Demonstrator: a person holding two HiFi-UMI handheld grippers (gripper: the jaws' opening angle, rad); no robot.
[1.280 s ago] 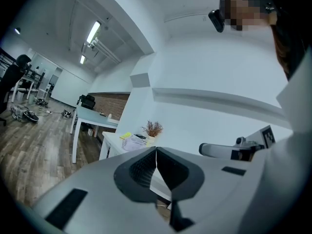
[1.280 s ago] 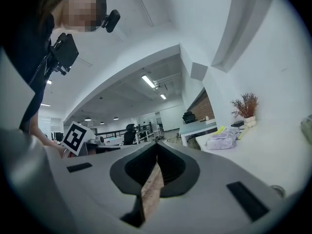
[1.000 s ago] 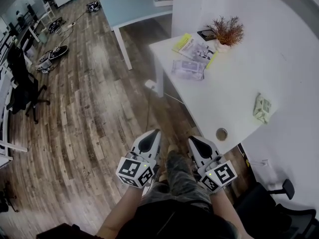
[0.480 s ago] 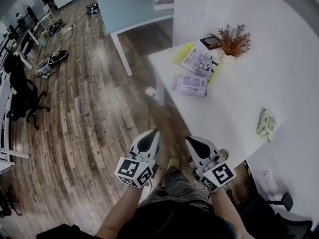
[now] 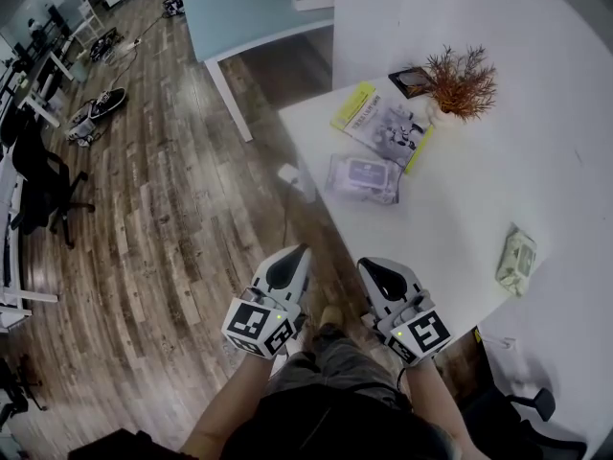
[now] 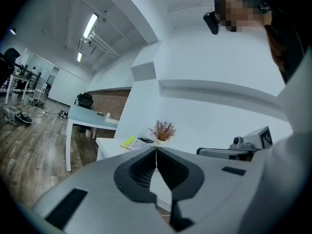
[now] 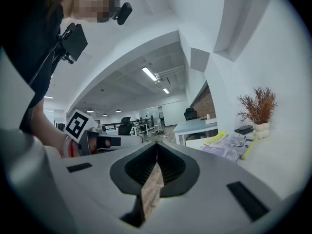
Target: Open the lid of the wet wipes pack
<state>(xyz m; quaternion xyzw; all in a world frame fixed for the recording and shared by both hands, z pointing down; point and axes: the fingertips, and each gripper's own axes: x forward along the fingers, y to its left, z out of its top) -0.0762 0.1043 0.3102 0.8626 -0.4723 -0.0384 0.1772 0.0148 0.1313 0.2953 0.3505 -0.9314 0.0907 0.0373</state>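
- We hold the left gripper (image 5: pixel 295 256) and the right gripper (image 5: pixel 368 265) side by side, low in the head view, above the brown wood-plank floor (image 5: pixel 172 218); both point toward the white table (image 5: pixel 460 209); the right one is close by its near edge.
- The left gripper's jaws are pressed together with nothing between them; the right gripper's jaws are likewise closed and empty.
- The pale lilac soft wet wipes pack (image 5: pixel 364 177) lies flat on the white table, near the edge that faces the floor and well ahead of both grippers; its lid looks flat against the pack, so far as we can tell.
- Just beyond the pack lies a printed magazine with a yellow border (image 5: pixel 383 123); past that stands a rust-red dried plant in a small white pot (image 5: pixel 462 80), close to the white wall.
- A crumpled greenish-white packet (image 5: pixel 517 260) sits at the table's right edge, well apart from the wipes.
- A grey-blue desk (image 5: pixel 249 8) stands farther off across the floor.
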